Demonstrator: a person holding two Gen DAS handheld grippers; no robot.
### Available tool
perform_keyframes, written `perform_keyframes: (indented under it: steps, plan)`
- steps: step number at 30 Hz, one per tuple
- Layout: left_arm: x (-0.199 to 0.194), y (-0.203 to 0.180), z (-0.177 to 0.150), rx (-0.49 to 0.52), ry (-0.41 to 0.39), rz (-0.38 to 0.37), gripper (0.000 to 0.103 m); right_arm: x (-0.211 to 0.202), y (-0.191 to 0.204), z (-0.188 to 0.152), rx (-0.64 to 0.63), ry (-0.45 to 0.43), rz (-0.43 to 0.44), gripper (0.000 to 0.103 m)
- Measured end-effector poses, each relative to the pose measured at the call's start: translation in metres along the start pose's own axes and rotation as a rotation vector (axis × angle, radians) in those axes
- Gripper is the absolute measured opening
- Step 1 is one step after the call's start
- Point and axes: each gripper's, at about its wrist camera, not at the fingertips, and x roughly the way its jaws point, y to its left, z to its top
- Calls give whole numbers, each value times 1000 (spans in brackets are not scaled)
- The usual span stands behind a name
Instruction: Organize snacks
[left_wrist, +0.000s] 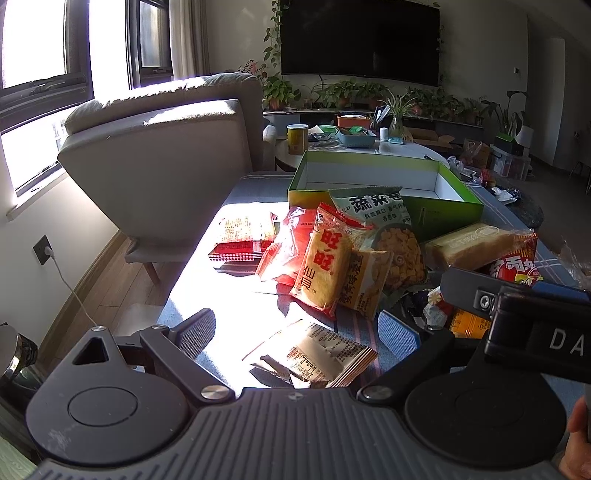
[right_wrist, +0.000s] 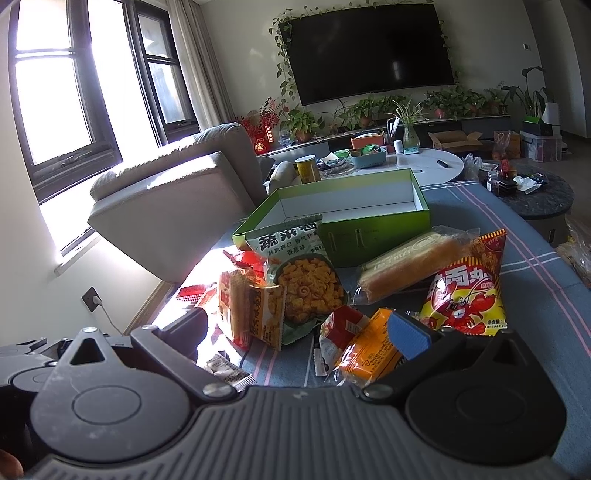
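A heap of snack packets lies on a blue striped cloth before an open, empty green box (left_wrist: 443, 212) (right_wrist: 373, 232). My left gripper (left_wrist: 299, 332) is open, with a small silver-and-orange packet (left_wrist: 314, 356) lying flat between its fingers. Ahead are a red-and-yellow rice cracker pack (left_wrist: 325, 264) and a green crisps bag (left_wrist: 391, 236) (right_wrist: 295, 273). My right gripper (right_wrist: 299, 332) is open above an orange packet (right_wrist: 369, 354) and a red-and-white one (right_wrist: 340, 328). A long bread roll (right_wrist: 406, 264) and a lobster snack bag (right_wrist: 469, 291) lie to its right.
A beige sofa (left_wrist: 166, 162) (right_wrist: 177, 195) stands to the left by bright windows. A white table (right_wrist: 424, 162) with a yellow can (right_wrist: 308, 168) and clutter is behind the box. A dark round table (right_wrist: 535, 199) is at the far right. The right gripper's body (left_wrist: 535, 321) crosses the left wrist view.
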Motion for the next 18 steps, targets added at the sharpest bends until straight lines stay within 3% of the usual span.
perform_keyframes:
  steps: [18]
  plan:
    - [2, 0, -2, -5, 12, -5, 94, 2, 1, 0, 0, 22, -21, 92]
